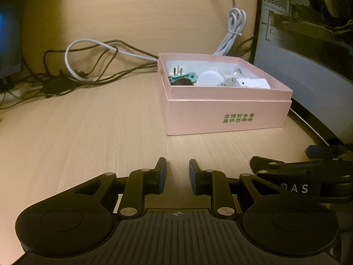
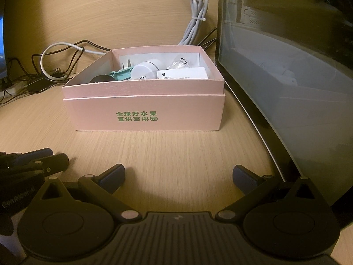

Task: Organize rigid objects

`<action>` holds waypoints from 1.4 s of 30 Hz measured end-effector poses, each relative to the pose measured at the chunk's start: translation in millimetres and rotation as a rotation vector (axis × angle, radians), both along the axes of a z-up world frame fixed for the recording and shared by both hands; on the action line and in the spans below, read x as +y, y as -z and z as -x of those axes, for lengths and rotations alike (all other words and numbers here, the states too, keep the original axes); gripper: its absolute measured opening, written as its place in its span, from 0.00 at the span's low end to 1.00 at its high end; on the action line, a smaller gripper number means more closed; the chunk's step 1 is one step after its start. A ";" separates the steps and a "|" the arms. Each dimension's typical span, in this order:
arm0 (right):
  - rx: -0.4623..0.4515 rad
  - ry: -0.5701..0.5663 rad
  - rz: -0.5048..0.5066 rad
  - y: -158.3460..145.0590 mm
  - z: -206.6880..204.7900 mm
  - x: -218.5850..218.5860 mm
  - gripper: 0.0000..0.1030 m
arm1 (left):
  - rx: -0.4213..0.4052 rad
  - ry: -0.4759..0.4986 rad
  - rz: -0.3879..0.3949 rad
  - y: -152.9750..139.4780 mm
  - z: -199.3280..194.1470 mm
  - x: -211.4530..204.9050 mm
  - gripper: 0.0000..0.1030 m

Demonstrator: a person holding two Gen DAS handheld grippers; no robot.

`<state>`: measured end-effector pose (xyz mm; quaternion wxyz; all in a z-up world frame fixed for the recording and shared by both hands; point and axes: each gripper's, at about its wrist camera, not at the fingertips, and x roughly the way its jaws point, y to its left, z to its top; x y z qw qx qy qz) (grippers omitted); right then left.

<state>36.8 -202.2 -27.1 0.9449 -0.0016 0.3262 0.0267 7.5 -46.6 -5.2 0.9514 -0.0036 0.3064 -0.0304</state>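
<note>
We see open pink cardboard box (image 2: pixel 145 114) on wooden desk (image 2: pixel 176 150), contents half hidden behind wall; white carton (image 2: pixel 182 74) reads "USB-C". Left tongs (image 1: pixel 177 172) narrowly parted, empty; right tongs (image 2: pixel 178 176) wide, empty.

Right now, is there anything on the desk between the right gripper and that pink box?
No. In the right wrist view, only bare wooden desk lies between the open right gripper and the pink box.
</note>
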 end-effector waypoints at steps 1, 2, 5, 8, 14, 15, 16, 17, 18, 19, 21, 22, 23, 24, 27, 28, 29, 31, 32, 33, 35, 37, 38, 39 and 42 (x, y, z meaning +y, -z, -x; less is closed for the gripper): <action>0.000 0.000 0.000 0.0 -0.1 -0.1 1.00 | 0.000 -0.004 -0.010 0.1 0.0 -2.0 0.24; 0.000 0.001 -0.001 -0.1 0.1 0.0 1.00 | -0.001 -0.006 -0.016 0.1 0.0 -2.5 0.24; 0.000 0.004 0.000 0.0 0.7 -0.2 1.00 | -0.001 -0.010 -0.026 0.3 0.1 -4.6 0.25; 0.000 0.004 0.000 0.0 0.7 -0.4 1.00 | -0.001 -0.009 -0.019 0.4 0.5 -3.1 0.24; 0.000 0.004 0.000 -0.2 0.6 -0.5 1.00 | 0.000 -0.004 -0.007 0.2 0.4 0.0 0.24; 0.000 0.004 0.000 -0.3 0.6 -0.6 1.00 | 0.000 -0.004 -0.006 0.2 0.4 0.0 0.24; 0.000 0.004 0.000 -0.3 0.7 -0.6 1.00 | 0.000 -0.003 -0.006 0.2 0.4 0.1 0.24; 0.000 0.004 0.000 -0.3 0.6 -0.6 1.00 | 0.000 -0.003 -0.005 0.3 0.4 0.1 0.24; 0.000 0.004 0.000 -0.2 0.7 -0.6 1.00 | 0.000 -0.003 -0.007 0.2 0.4 -0.1 0.24; 0.000 0.004 0.000 -0.3 0.6 -0.5 1.00 | 0.000 -0.003 -0.010 0.2 0.4 -0.7 0.24; 0.000 0.004 0.000 -0.3 0.5 -0.5 1.00 | 0.000 -0.002 -0.016 0.2 0.5 -0.9 0.24; 0.000 0.004 0.000 -0.3 0.5 -0.5 1.00 | 0.000 -0.003 -0.018 0.2 0.6 -1.2 0.24; 0.000 0.004 0.000 -0.3 0.5 -0.5 1.00 | 0.000 -0.004 -0.020 0.3 0.6 -1.7 0.24; 0.000 0.004 0.000 -0.3 0.4 -0.5 1.00 | -0.001 -0.004 -0.022 0.3 0.7 -2.1 0.24; 0.000 0.004 0.000 -0.3 0.5 -0.5 1.00 | -0.001 -0.004 -0.023 0.2 0.8 -2.3 0.24; 0.000 0.004 0.000 -0.3 0.4 -0.5 1.00 | -0.001 -0.005 -0.023 0.2 0.8 -2.3 0.24; 0.000 0.003 0.000 -0.3 0.3 -0.5 1.00 | -0.001 -0.005 -0.023 0.2 0.8 -2.3 0.24; 0.000 0.003 0.000 -0.4 0.4 -0.5 1.00 | -0.001 -0.005 -0.024 0.2 0.7 -2.3 0.24; 0.000 0.003 0.000 -0.4 0.3 -0.5 1.00 | -0.001 -0.005 -0.024 0.2 0.7 -2.1 0.24; 0.000 0.003 0.000 -0.3 0.5 -0.5 1.00 | -0.001 -0.005 -0.023 0.2 0.7 -2.0 0.24; 0.000 0.003 0.000 -0.4 0.3 -0.6 1.00 | -0.001 -0.004 -0.022 0.1 0.8 -1.9 0.24; 0.000 0.003 0.000 -0.4 0.4 -0.6 1.00 | -0.001 -0.004 -0.022 0.0 0.9 -2.1 0.24; 0.000 0.003 0.000 -0.4 0.4 -0.6 1.00 | -0.001 -0.004 -0.023 0.0 0.9 -2.2 0.24; 0.000 0.003 0.000 -0.4 0.3 -0.6 1.00 | -0.001 -0.003 -0.023 0.0 0.9 -2.1 0.24; 0.000 0.003 0.000 -0.3 0.4 -0.6 1.00 | -0.001 -0.004 -0.023 -0.1 0.9 -2.2 0.24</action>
